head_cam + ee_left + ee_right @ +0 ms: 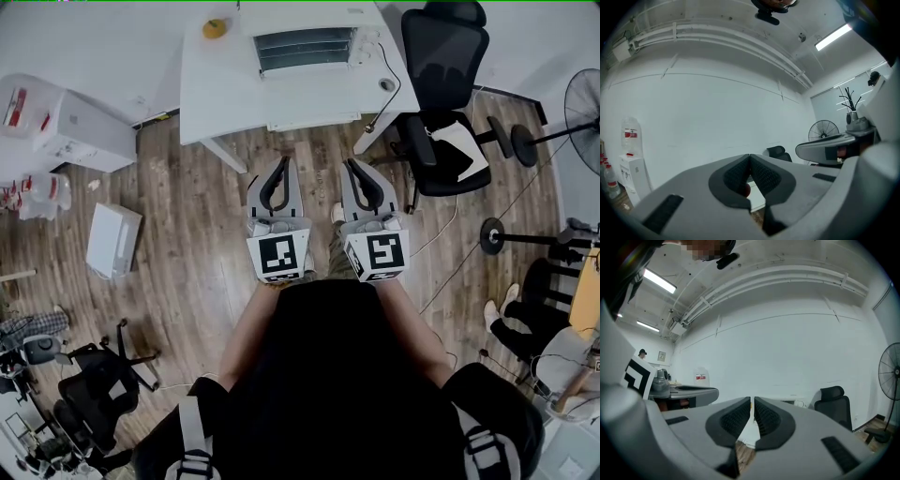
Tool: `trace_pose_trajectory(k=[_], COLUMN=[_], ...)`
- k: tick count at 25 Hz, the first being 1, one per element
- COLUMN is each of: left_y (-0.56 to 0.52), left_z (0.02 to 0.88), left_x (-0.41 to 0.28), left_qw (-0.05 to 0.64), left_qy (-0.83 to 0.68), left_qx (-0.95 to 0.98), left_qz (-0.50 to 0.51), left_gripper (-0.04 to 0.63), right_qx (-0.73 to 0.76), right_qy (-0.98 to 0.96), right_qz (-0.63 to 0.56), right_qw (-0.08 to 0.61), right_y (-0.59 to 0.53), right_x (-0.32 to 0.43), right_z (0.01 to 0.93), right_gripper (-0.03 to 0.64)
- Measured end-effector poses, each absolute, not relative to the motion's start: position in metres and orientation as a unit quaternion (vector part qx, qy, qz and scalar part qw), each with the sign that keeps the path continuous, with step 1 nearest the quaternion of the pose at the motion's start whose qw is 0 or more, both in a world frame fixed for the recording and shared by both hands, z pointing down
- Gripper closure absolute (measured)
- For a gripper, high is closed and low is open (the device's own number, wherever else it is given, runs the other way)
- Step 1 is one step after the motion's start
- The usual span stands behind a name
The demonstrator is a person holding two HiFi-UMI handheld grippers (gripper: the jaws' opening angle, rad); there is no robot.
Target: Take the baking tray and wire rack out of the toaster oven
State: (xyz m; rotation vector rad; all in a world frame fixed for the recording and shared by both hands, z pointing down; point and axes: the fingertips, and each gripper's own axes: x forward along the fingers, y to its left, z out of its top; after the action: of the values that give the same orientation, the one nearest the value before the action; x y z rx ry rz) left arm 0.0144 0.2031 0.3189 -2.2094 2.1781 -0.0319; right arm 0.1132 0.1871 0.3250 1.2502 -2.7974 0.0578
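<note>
the left gripper (279, 167) and right gripper (352, 169), both pressed together and empty, point toward the far toaster oven (307, 42), which seems not yet within reach.

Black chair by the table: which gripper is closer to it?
Right. In the head view the right gripper is just left of the black chair. The left gripper is farther left, beyond the right one.

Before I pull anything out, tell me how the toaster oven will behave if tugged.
The toaster oven looks boxy and broad-based, so it probably won't tip. On the smooth white table it may slide when tugged. The cable beside it might snag.
</note>
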Motion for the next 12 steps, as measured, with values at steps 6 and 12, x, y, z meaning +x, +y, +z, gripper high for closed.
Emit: trace_pose_trajectory(k=[6, 12], left_y=[0.180, 0.159], left_z=[0.326, 0.332], left_x=[0.008, -0.002], left_qw=[0.013, 0.010], left_qy=[0.709, 0.718], left_qx=[-0.704, -0.695], left_qz=[-0.028, -0.040], left_gripper=[0.572, 0.572], right_qx=[0.405, 0.399], right_qy=[-0.913, -0.915], right_qz=[0.027, 0.034], right_qw=[0.044, 0.051], right_y=[0.161, 0.137], right_x=[0.114, 0.110], right_z=[0.331, 0.338], right_gripper=[0.586, 0.584])
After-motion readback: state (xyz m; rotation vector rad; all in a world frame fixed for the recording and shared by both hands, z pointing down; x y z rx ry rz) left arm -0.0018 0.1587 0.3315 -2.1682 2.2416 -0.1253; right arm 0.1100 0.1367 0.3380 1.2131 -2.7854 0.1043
